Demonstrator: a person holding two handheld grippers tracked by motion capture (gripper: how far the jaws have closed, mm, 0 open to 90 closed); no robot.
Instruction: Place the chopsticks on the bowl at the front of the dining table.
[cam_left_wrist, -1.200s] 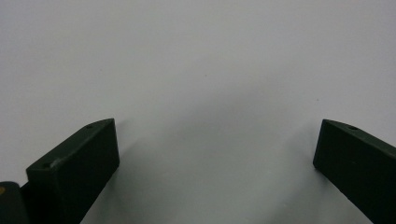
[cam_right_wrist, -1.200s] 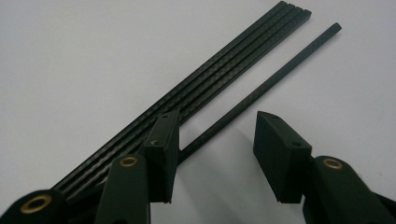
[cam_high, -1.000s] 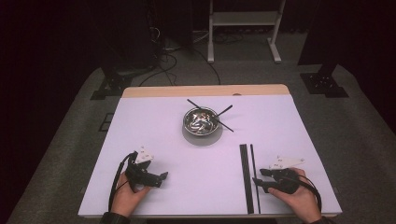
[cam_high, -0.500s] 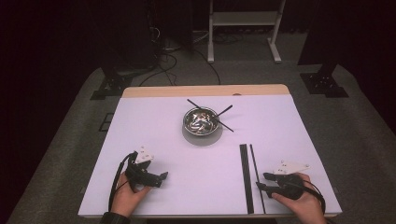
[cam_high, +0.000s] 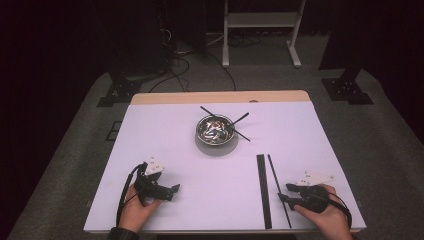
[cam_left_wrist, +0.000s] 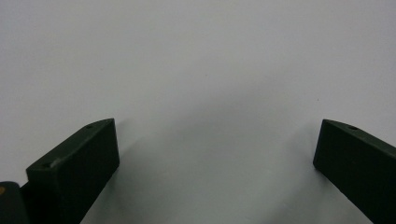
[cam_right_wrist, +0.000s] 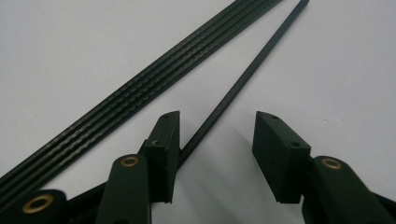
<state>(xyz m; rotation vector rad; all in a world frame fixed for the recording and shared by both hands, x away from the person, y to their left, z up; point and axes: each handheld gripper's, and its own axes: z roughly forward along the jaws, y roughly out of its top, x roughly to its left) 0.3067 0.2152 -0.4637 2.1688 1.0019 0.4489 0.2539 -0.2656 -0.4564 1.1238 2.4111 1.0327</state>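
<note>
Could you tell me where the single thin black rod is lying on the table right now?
In the high view, the thin black rod lies at the table's near right, just right of the wide black strip; its near end sits between the right hand-held gripper's open jaws.

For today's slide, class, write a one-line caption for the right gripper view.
Open right claw straddling a thin black rod on the white table, beside a bundle of black rods.

I work in what looks like a lab or recording studio: my white counter (cam_high: 165, 140) stands on grey carpet (cam_high: 380, 135), black curtains close off the back, cables (cam_high: 200, 65) trail past its far edge, and black stand feet (cam_high: 345, 90) flank its far corners.
</note>
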